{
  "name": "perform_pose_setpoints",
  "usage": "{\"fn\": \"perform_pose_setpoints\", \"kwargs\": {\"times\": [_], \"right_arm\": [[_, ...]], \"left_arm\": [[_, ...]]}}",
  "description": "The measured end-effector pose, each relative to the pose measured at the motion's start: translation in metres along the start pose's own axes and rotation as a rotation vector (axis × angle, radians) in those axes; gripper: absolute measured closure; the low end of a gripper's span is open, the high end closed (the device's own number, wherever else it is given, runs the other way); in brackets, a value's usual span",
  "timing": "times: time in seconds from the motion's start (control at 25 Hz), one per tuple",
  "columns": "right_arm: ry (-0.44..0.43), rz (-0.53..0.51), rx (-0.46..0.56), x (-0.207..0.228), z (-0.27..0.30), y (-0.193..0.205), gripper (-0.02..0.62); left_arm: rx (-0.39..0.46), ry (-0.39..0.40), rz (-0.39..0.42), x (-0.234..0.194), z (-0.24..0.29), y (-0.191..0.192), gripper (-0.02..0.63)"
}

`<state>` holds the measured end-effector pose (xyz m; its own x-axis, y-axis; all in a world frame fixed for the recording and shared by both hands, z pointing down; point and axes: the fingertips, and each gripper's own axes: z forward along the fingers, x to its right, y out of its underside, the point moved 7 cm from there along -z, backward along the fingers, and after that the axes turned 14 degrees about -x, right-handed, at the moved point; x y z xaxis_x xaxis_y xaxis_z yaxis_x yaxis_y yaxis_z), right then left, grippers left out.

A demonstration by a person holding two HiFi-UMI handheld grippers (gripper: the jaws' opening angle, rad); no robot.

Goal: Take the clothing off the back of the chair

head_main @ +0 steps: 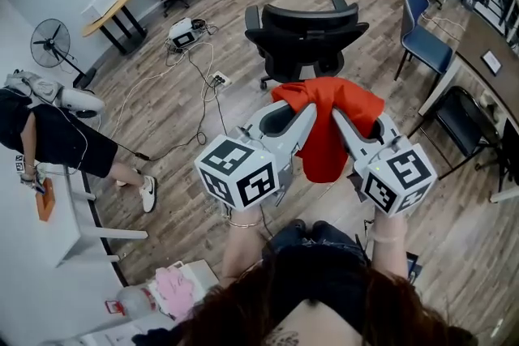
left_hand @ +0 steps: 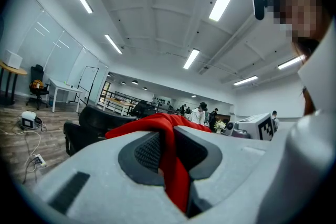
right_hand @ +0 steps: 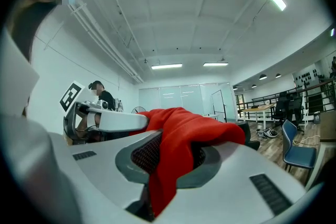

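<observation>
The left gripper (head_main: pixel 305 114) and the right gripper (head_main: pixel 340 121) each clamp a fold of the red garment (head_main: pixel 324 143), which hangs between them in front of the black office chair (head_main: pixel 304 28). The chair's backrest looks bare, so the removal seems done. At most, setting the garment down remains.

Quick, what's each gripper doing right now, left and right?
The left gripper is closed on the red garment.
The right gripper is closed on the same red garment.
</observation>
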<state>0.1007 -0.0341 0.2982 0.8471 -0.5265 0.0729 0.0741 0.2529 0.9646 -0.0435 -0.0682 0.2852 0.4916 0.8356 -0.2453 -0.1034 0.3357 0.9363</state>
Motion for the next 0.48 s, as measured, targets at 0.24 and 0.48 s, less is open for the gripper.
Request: {"fn": "perform_pose_setpoints", "kwargs": {"times": [0.24,0.48], "right_arm": [[0.004,0.004,0.001,0.0000,0.0016,0.0005,0.534],[0.001,0.001,-0.002,-0.0044,0.0048,-0.0025,0.534]], "left_arm": [[-0.001,0.007,0.000,0.0009,0.0003,0.0011,0.543],[0.000,0.008,-0.001,-0.0022,-0.0048,-0.0009,0.543]]}}
